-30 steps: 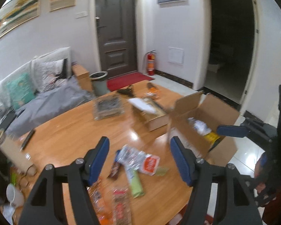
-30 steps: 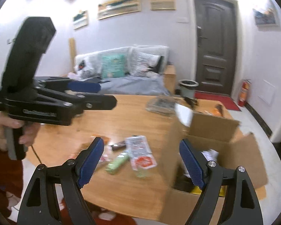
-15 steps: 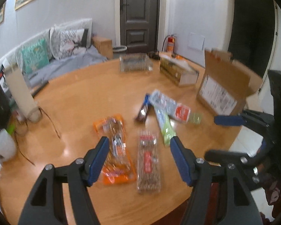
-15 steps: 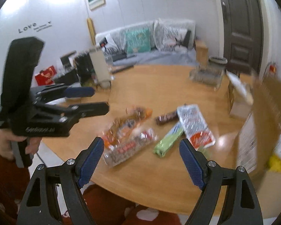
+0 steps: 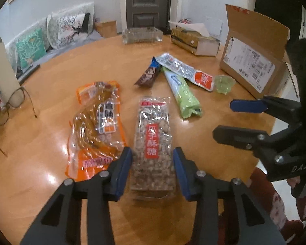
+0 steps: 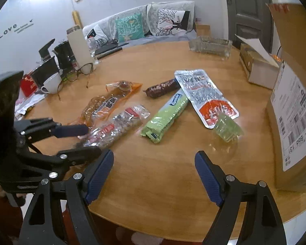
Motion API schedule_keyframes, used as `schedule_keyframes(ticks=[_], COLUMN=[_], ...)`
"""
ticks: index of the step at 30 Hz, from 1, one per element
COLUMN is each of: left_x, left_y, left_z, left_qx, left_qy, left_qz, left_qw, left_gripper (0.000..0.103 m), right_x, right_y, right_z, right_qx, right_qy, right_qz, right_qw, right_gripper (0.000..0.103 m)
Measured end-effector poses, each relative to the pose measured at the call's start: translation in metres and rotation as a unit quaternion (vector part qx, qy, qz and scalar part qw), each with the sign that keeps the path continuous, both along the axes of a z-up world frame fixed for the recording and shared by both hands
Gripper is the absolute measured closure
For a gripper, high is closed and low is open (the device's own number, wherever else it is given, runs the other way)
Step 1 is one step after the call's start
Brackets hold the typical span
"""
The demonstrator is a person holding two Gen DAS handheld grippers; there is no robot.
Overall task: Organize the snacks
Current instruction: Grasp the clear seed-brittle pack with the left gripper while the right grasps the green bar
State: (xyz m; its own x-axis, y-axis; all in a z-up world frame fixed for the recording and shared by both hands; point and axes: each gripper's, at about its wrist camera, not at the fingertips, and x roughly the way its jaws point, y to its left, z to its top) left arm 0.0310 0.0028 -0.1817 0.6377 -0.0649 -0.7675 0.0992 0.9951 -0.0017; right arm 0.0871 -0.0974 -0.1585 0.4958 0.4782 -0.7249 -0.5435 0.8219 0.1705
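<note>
Several snacks lie on the round wooden table point(image 5: 51, 143). A clear nut-candy packet point(image 5: 153, 122) with a red label lies lengthwise between the blue pads of my left gripper point(image 5: 152, 153). Its jaws are closing on the packet's near end, and I see no firm press. Beside it lie an orange packet point(image 5: 98, 122), a green packet point(image 5: 183, 94), a silver-and-red pouch point(image 5: 185, 71), a brown bar point(image 5: 149, 75) and a green jelly cup point(image 5: 224, 83). My right gripper point(image 6: 154, 157) hangs open over bare wood, short of the green packet point(image 6: 165, 118). An open cardboard box point(image 5: 253, 69) stands at the right.
A tissue box point(image 5: 193, 40) and a glass tray point(image 5: 142, 35) sit at the far side. Glasses point(image 5: 14, 100), a white cylinder point(image 5: 2, 71) and a white mug point(image 6: 51, 83) crowd the left. The table's front edge point(image 6: 173, 232) runs just below the right gripper.
Both grippers have sunk toward the table and tipped downward. The left gripper's jaws have narrowed around the nut-candy packet. The right gripper's jaws keep the same width.
</note>
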Motion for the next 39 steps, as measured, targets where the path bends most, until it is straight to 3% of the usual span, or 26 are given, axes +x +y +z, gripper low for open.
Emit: schedule_keyframes(ticks=[7, 11, 16, 21, 26, 32, 39], left_x=[0.007, 0.014, 0.019, 0.009, -0.002, -0.014, -0.013], left_y=[0.008, 0.022, 0.022, 0.025, 0.023, 0.022, 0.017], left_z=[-0.001, 0.000, -0.001, -0.002, -0.001, 0.000, -0.002], left_qx=[-0.020, -0.043, -0.048, -0.078, -0.077, -0.080, -0.060], left_qy=[-0.020, -0.026, -0.031, -0.025, -0.022, -0.014, -0.019], left_qz=[0.041, 0.075, 0.078, 0.048, 0.039, 0.025, 0.020], left_qw=[0.9987, 0.9959, 0.9953, 0.9955, 0.9960, 0.9964, 0.9978], left_gripper=[0.065, 0.065, 0.065, 0.065, 0.065, 0.065, 0.060], right_x=[0.015, 0.028, 0.038, 0.032, 0.011, -0.020, -0.030], right_y=[0.010, 0.027, 0.039, 0.048, 0.039, 0.011, -0.005], right_z=[-0.002, -0.008, -0.011, -0.011, -0.009, -0.007, -0.001], right_qx=[0.007, -0.041, -0.035, -0.069, -0.086, -0.073, -0.057], right_qy=[-0.002, -0.020, -0.028, -0.048, -0.056, -0.040, -0.042], right_qz=[-0.016, -0.049, -0.064, -0.068, -0.050, -0.019, -0.034], right_qw=[1.000, 0.998, 0.997, 0.994, 0.993, 0.996, 0.997], right_gripper=[0.025, 0.047, 0.050, 0.073, 0.078, 0.079, 0.077])
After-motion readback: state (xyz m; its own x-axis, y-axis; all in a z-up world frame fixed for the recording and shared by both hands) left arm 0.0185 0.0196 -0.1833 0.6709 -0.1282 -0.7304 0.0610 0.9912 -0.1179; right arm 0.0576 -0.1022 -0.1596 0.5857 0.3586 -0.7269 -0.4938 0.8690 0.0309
